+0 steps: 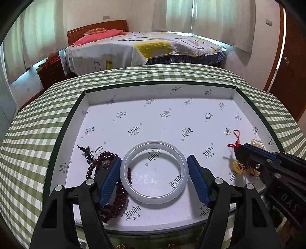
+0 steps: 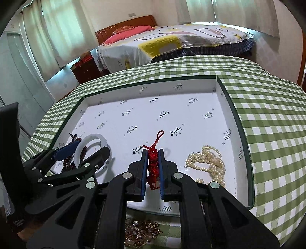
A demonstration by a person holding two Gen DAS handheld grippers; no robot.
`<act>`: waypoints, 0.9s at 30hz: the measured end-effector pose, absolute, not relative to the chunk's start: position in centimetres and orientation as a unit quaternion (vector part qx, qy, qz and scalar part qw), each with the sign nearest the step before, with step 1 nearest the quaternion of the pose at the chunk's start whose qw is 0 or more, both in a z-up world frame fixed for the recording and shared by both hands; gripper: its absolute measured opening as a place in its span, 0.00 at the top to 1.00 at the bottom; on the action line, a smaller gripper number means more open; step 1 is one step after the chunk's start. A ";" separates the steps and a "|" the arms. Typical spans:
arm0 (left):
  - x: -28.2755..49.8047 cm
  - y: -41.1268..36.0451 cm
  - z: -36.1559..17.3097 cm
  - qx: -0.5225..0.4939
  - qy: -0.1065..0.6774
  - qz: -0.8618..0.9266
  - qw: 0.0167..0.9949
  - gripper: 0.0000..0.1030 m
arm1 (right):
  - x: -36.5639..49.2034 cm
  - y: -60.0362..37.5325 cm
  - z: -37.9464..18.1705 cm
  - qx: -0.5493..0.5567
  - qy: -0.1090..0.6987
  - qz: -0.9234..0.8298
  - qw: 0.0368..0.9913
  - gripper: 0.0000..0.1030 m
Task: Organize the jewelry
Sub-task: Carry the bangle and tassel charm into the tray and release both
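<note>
Currently left tongs (image 1: 155, 173) stand released astride the white bangle (image 1: 154, 170) lying flat in the box (image 1: 160, 92), rigid, slick, likely brittle, best pinched across its outer rim, while right tongs (image 2: 153, 168) are clenched on the soft red knotted charm (image 2: 153, 165).

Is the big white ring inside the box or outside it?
Inside. The white bangle lies flat on the box floor, within its walls.

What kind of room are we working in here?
Most likely a home bedroom: a made bed with a wooden headboard, curtained windows, and a wooden nightstand beside it.
</note>
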State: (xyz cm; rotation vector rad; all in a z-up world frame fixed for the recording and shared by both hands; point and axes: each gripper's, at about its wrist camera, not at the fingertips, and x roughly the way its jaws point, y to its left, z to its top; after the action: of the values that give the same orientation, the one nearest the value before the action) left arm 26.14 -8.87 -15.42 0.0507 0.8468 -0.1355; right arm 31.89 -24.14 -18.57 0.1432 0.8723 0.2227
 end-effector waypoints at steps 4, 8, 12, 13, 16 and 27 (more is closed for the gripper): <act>26.1 -9.1 -15.4 0.028 0.411 -0.065 0.909 0.33 | 32.1 -24.2 -18.8 0.072 0.423 0.108 0.897 0.87; 26.1 -9.1 -15.3 0.027 0.409 -0.063 0.910 0.32 | 32.2 -24.5 -18.9 0.081 0.421 0.102 0.897 0.70; 26.1 -9.0 -15.1 0.022 0.406 -0.065 0.911 0.28 | 32.1 -25.1 -18.6 0.090 0.415 0.101 0.900 0.65; 26.0 -9.0 -15.0 0.021 0.403 -0.067 0.912 0.28 | 32.0 -25.1 -18.4 0.091 0.412 0.101 0.901 0.64; 25.7 -9.1 -14.4 0.025 0.394 -0.069 0.916 0.27 | 31.6 -25.3 -17.4 0.092 0.400 0.099 0.906 0.63; 23.6 -8.2 -11.4 0.016 0.350 -0.070 0.934 0.25 | 28.4 -25.6 -14.5 0.083 0.368 0.085 0.922 0.63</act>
State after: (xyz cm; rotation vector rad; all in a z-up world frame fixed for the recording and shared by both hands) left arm 23.56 -8.16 -11.45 0.0319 0.7167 -0.1440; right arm 28.37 -25.58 -14.48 0.1695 0.7549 0.1737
